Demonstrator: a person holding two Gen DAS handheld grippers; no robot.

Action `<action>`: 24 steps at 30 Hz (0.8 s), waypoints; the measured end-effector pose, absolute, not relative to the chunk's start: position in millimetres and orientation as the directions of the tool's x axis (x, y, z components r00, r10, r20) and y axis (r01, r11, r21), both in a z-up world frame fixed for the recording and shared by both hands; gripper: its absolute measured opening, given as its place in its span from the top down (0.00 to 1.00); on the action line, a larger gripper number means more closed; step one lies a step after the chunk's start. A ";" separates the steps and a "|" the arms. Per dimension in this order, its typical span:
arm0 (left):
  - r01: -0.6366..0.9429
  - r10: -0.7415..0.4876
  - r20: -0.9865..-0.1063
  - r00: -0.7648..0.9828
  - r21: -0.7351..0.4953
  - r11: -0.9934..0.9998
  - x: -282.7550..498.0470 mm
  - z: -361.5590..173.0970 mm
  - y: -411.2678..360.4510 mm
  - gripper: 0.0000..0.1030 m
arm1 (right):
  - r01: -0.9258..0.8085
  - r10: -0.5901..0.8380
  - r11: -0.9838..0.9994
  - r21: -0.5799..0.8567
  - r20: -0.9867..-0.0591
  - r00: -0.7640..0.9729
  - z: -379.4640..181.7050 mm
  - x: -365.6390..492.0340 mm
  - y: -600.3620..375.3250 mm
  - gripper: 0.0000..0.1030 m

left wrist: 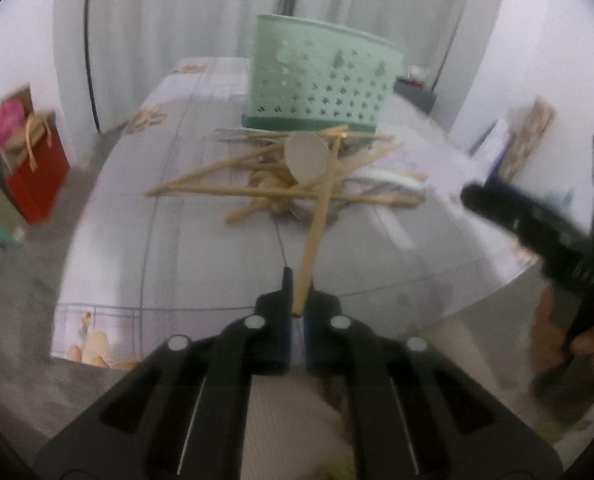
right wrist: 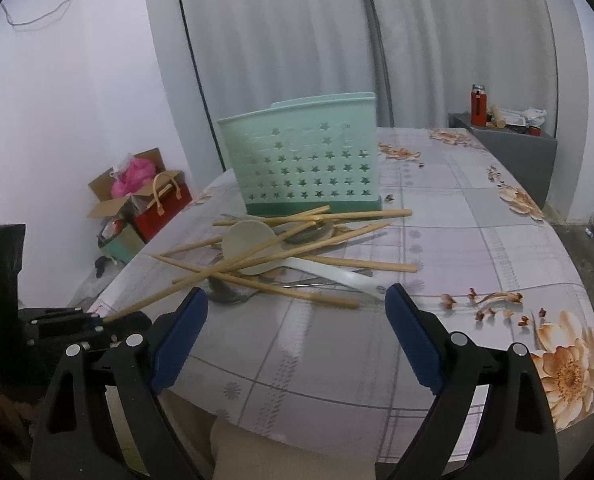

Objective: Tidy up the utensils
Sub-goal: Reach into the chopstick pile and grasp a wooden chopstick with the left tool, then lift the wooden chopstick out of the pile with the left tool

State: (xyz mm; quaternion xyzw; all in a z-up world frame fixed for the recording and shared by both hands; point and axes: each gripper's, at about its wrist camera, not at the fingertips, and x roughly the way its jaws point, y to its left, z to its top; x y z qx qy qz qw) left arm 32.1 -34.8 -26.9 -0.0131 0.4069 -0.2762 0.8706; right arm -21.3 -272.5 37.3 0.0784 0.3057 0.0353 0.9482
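One chopstick is pinched at its near end by the left gripper, ready for lifting into the far green caddy; the right gripper waits spread, empty.

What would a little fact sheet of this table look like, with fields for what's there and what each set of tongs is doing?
Surface: table with flowered cloth
Container: mint green holder, upright, behind the pile
Pile: wooden chopsticks tangled with a white spoon and a metal spoon
Left tongs: shut on one chopstick, gripping its near end; its far end is in the pile
Right tongs: open, empty, in front of the pile
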 end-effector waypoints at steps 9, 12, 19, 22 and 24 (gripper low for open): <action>0.341 -0.660 -0.609 0.441 -0.566 0.750 63.2 -42.9 15.7 0.97 | -0.047 0.129 0.988 0.150 -0.598 0.791 36.1 -16.3 -255.0 0.14; 0.282 -0.699 -0.556 0.449 -0.655 0.701 73.6 -46.8 32.4 0.97 | -0.049 0.131 0.988 0.150 -0.608 0.783 35.6 -15.2 -251.9 0.14; 0.135 -0.703 -0.483 0.522 -0.767 0.628 82.4 -55.2 61.1 0.76 | -0.055 0.142 0.986 0.157 -0.620 0.771 32.9 -10.6 -248.9 0.14; 0.115 -0.702 -0.463 0.542 -0.786 0.607 75.5 -57.1 68.6 0.70 | -0.058 0.149 0.985 0.165 -0.620 0.770 32.2 -9.9 -248.7 0.14; 0.092 -0.705 -0.453 0.546 -0.804 0.588 73.6 -61.5 71.5 0.69 | -0.058 0.155 0.983 0.173 -0.621 0.768 31.2 -9.8 -249.3 0.14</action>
